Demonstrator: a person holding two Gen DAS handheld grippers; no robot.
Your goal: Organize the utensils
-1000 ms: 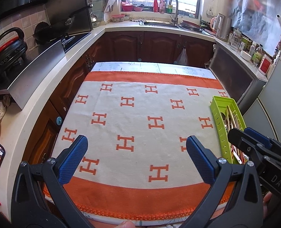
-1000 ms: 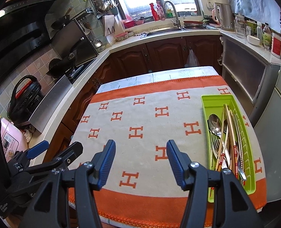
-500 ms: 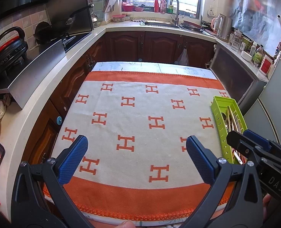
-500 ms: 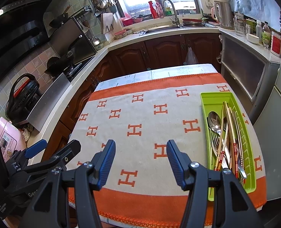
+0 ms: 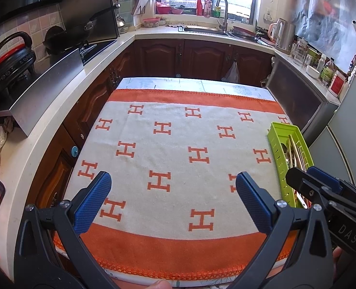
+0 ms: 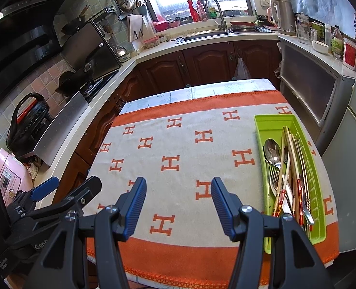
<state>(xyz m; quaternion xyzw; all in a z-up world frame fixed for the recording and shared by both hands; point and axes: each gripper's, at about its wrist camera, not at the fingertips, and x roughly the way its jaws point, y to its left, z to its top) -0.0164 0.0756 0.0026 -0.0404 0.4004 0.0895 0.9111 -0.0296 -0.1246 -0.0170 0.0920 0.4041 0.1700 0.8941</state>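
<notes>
A green plastic tray [image 6: 269,125] lies along the right edge of the table and holds spoons [image 6: 271,150], forks, and chopsticks [image 6: 291,159] in one pile. It also shows in the left wrist view [image 5: 277,139], partly hidden by the other gripper. My left gripper [image 5: 173,198] is open and empty above the table's near edge. My right gripper [image 6: 178,203] is open and empty, left of the tray's near end.
The table wears a cream and orange cloth with H marks [image 6: 178,144]. Kitchen counters ring it: stove and pans at left [image 6: 86,72], sink at the back [image 6: 214,31], a cabinet and fridge at right [image 6: 322,91]. A pink appliance [image 6: 9,180] stands at near left.
Both grippers have shifted only slightly; the views sit a little lower and closer to the table. Both stay open and empty.
</notes>
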